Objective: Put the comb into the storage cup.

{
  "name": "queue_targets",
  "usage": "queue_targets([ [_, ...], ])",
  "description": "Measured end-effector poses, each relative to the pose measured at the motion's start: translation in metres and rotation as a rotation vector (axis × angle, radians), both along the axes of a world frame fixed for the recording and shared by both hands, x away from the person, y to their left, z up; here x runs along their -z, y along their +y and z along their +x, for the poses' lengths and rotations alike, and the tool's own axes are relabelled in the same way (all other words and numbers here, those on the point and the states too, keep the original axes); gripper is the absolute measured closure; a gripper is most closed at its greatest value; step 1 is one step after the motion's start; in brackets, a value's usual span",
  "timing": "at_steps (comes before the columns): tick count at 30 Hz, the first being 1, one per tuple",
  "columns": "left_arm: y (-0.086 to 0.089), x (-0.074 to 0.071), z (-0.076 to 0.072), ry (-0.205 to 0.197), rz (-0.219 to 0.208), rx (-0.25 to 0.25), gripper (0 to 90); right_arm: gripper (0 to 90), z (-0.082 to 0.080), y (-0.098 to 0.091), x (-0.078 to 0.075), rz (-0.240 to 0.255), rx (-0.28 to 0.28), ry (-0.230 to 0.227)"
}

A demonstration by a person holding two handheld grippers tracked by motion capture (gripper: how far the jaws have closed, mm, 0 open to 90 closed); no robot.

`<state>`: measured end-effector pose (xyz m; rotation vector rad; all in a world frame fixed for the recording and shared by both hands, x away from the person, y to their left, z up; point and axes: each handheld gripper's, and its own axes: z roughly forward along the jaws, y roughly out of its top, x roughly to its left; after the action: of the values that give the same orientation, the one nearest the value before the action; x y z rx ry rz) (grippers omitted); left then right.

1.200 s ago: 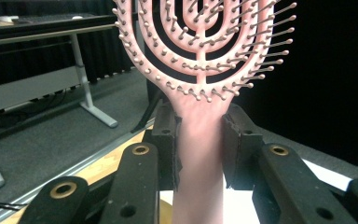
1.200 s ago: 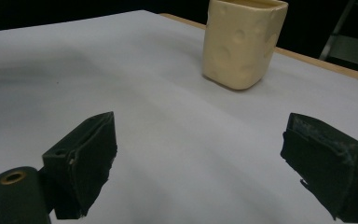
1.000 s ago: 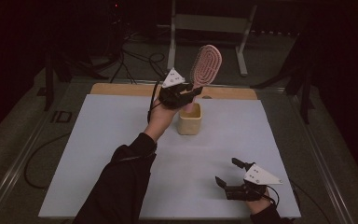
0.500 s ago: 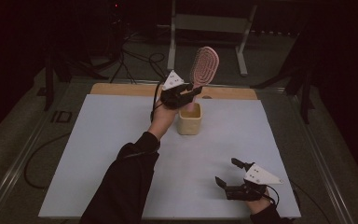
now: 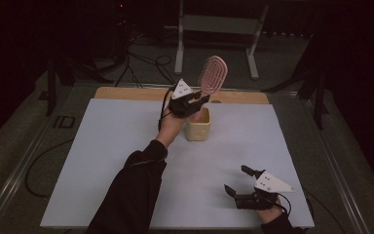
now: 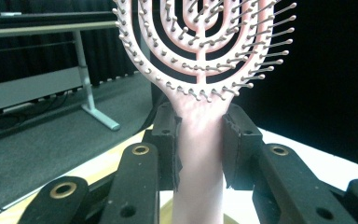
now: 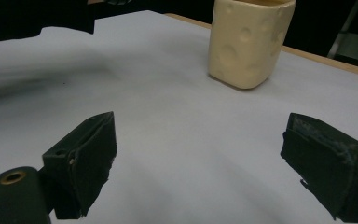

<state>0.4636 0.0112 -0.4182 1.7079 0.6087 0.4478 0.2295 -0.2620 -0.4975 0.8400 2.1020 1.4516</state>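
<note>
A pink vented hairbrush (image 5: 213, 75) stands nearly upright, its head up and leaning a little to the right. My left gripper (image 5: 198, 101) is shut on its handle (image 6: 199, 158), both pads pressing the sides just below the bristled head (image 6: 200, 42). Right under the handle stands a cream-coloured cup (image 5: 198, 125) with dimpled walls, on the white table mat. The handle's lower end is at the cup's mouth; whether it is inside I cannot tell. My right gripper (image 5: 237, 181) rests low at the mat's front right, open, with nothing between its jaws; the cup (image 7: 249, 39) stands well beyond them.
The white mat (image 5: 102, 161) covers most of the table, with a wooden strip (image 5: 126, 92) along its far edge. A person's dark sleeve (image 5: 131, 190) reaches in from the bottom. A metal stand (image 5: 219, 24) and cables lie on the floor beyond the table.
The left gripper has come down with the brush, bringing the handle's end closer to the cup's mouth. The right gripper has stayed where it was.
</note>
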Motion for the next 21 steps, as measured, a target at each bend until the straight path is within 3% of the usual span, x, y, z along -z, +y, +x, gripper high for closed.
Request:
queue_targets([
  [11, -0.003, 0.009, -0.002, 0.017, 0.05, -0.005, 70.0, 10.1, -0.001, 0.0, -0.001, 0.0, -0.002, -0.001],
  [21, -0.007, 0.016, -0.004, 0.061, 0.106, -0.015, 70.0, 10.1, -0.001, 0.0, -0.001, 0.0, -0.005, -0.003],
])
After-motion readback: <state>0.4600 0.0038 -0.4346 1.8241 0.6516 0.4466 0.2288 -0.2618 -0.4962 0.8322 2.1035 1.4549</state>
